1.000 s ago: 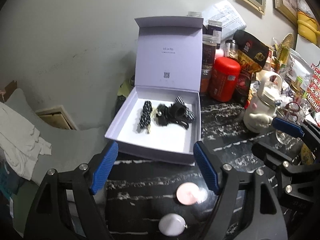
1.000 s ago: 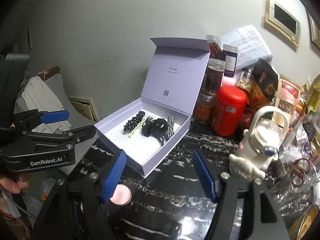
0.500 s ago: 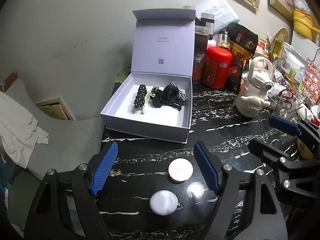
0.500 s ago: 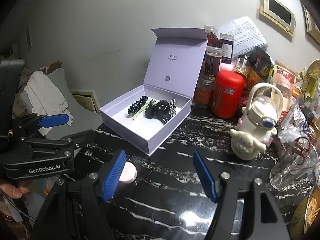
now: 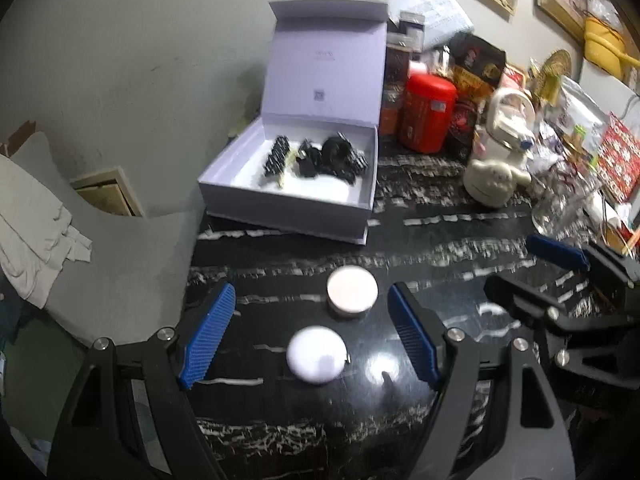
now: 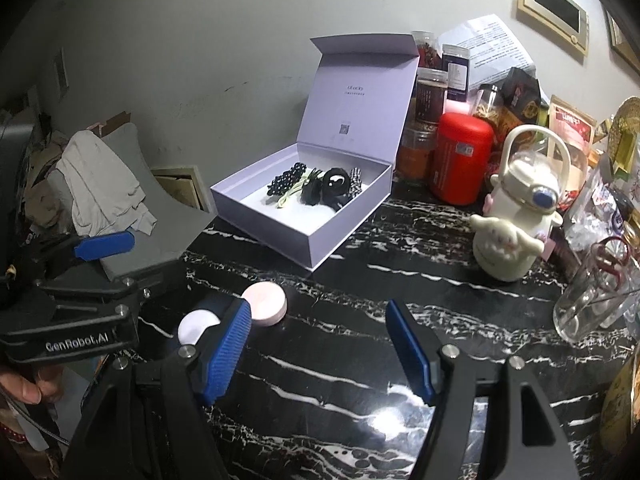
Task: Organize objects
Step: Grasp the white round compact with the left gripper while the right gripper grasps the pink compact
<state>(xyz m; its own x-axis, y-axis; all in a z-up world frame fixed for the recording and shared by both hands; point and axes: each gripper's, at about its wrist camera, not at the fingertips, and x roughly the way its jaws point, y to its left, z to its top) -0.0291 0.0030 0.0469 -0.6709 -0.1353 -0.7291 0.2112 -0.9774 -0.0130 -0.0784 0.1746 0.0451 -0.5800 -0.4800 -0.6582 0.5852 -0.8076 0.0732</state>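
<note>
- Black marble counter: round pink tin and round white case sit near the open lilac box.
- Both look light, stiff, slippery; take them across their rims.
- Your left gripper and right gripper stand apart, empty.

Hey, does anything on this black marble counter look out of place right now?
Two round compacts, pink and white, lie loose on the counter outside the open lavender box, which already holds hair accessories.

We are looking at a scuffed grey wall carrying framed pictures at upper right. A black white-veined marble table is catching a lamp glare, while pale cloth is draping a grey chair on the left.
</note>
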